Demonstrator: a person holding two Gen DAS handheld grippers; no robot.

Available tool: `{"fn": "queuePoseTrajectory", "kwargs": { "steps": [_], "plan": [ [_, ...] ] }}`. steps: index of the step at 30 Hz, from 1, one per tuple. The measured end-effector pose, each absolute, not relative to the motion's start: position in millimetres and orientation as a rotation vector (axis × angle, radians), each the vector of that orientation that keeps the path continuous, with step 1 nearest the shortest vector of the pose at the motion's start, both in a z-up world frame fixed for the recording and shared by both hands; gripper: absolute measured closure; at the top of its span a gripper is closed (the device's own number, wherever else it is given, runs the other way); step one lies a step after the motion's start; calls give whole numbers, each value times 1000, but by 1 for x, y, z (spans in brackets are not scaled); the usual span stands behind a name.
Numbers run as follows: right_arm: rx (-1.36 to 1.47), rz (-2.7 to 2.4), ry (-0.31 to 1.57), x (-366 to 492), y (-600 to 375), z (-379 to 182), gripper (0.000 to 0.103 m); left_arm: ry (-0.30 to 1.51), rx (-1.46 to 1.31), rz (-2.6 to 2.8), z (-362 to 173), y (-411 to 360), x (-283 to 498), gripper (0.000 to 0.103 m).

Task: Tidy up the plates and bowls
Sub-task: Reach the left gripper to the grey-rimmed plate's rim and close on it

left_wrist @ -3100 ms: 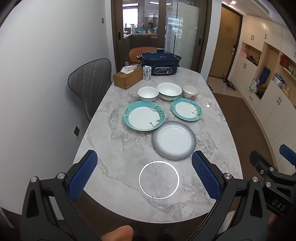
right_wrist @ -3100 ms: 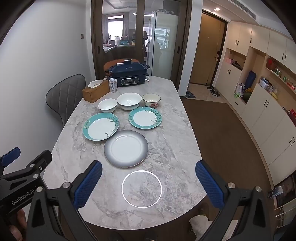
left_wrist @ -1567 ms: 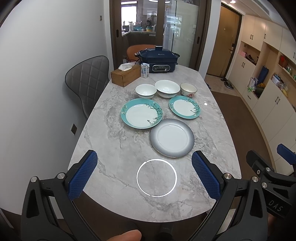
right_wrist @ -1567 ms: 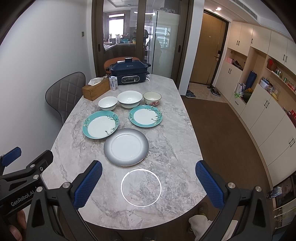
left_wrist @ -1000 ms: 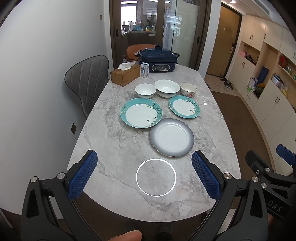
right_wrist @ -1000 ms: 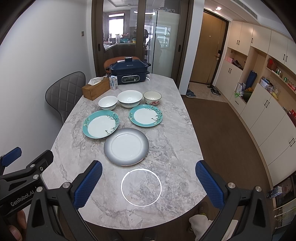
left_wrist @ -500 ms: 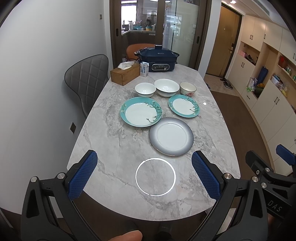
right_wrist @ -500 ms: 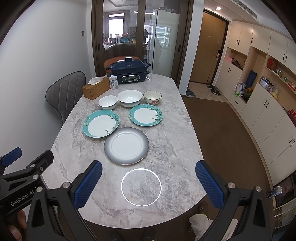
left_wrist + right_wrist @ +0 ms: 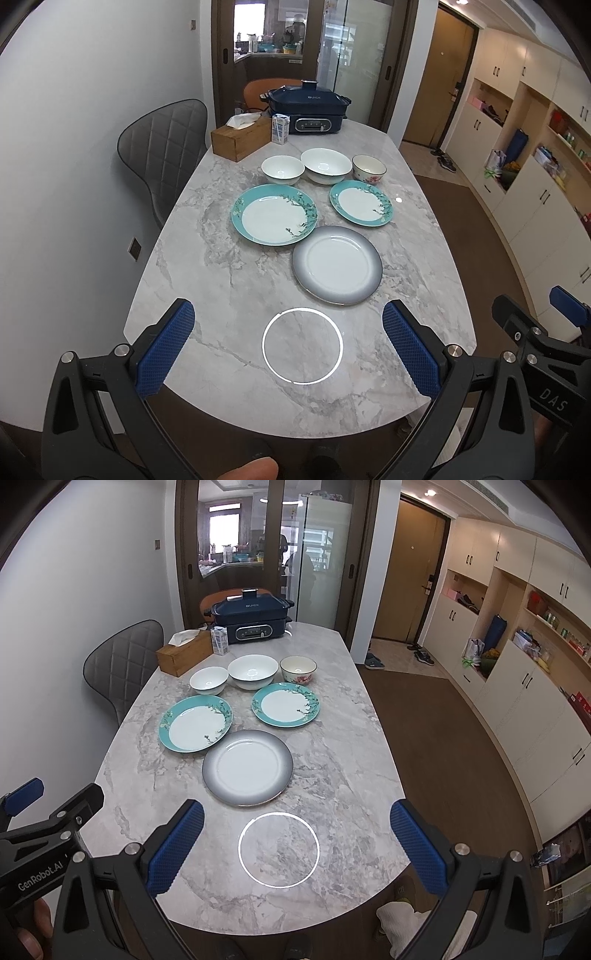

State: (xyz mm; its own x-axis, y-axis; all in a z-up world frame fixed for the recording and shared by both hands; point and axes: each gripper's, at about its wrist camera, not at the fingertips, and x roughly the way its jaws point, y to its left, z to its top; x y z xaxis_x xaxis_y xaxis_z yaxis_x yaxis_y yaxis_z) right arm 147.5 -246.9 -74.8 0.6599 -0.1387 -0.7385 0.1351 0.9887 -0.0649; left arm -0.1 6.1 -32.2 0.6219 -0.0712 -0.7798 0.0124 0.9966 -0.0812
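Setting: a marble dining table (image 9: pixel 207 280) seen from its near end, both grippers held above the edge nearest the person.
Left gripper (image 9: pixel 288 343): jaws spread wide, blue pads far apart, holding nothing.
Right gripper (image 9: pixel 295 843): jaws likewise spread wide, nothing between them.
Nearest dish: a grey-rimmed plate (image 9: pixel 247 767) lies flat, straight ahead of both grippers and closest to them.
Key relation: in the right wrist view the grey-rimmed plate sits nearly centred between the pads, a little left; in the left wrist view it lies ahead and to the right. Judged from this, the right gripper is the better lined up with it.
Long axis: the plates are round, so no axis matters; any rim point facing the person would serve.
Plates counted: three. Besides the grey one, a large teal plate (image 9: pixel 275 214) on the left, its rim just beside the grey plate's, and a small teal plate (image 9: pixel 361 202) on the right.
Bowls counted: three, in a row beyond the plates: a small white bowl (image 9: pixel 283 170), a wide white bowl (image 9: pixel 325 165), a flowered bowl (image 9: pixel 368 168).
Stacking: none yet; every dish lies singly.
Other items: a tissue box (image 9: pixel 240 142), one small carton (image 9: pixel 279 128) and one blue cooker (image 9: pixel 306 110) at the far end; a grey chair (image 9: pixel 162 147) on the left.
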Motion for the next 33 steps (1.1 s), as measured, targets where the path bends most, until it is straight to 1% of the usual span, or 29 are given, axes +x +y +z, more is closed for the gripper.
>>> {"fn": "queuePoseTrajectory", "kwargs": {
  "steps": [6,13,17,19,20,23,24,25,26,27,29,31,33],
  "plan": [
    [17,-195,867,151,-242,-97,0,983,-122,-123,-73,38,26,0],
    [113,-140,932,174,-263,-143,0,1149,-242,-211,-161,65,75,1],
    [275,-61,986,212,-296,-182,0,1137,-293,-261,-209,63,112,1],
    [361,16,1022,239,-316,-206,0,1160,-297,-289,-230,53,134,1],
    [376,43,1033,251,-320,-215,1,1165,-302,-294,-238,50,142,1],
    [357,113,1064,291,-335,-240,3,1069,-333,-312,-253,40,165,0],
    [346,140,1069,304,-339,-248,3,1072,-328,-315,-257,34,175,0],
    [341,161,1084,316,-342,-257,3,1113,-323,-326,-265,28,188,0],
    [342,178,1110,329,-346,-267,6,1169,-310,-316,-272,22,199,0],
    [353,203,1136,343,-351,-278,7,1253,-293,-283,-285,17,214,0],
    [358,249,1159,365,-356,-295,9,1367,-330,-265,-309,16,237,1],
    [344,273,1190,383,-360,-310,9,1385,-347,-226,-327,20,255,1],
    [345,315,1205,399,-364,-322,12,1380,-370,-214,-339,22,271,1]
  ]
}}
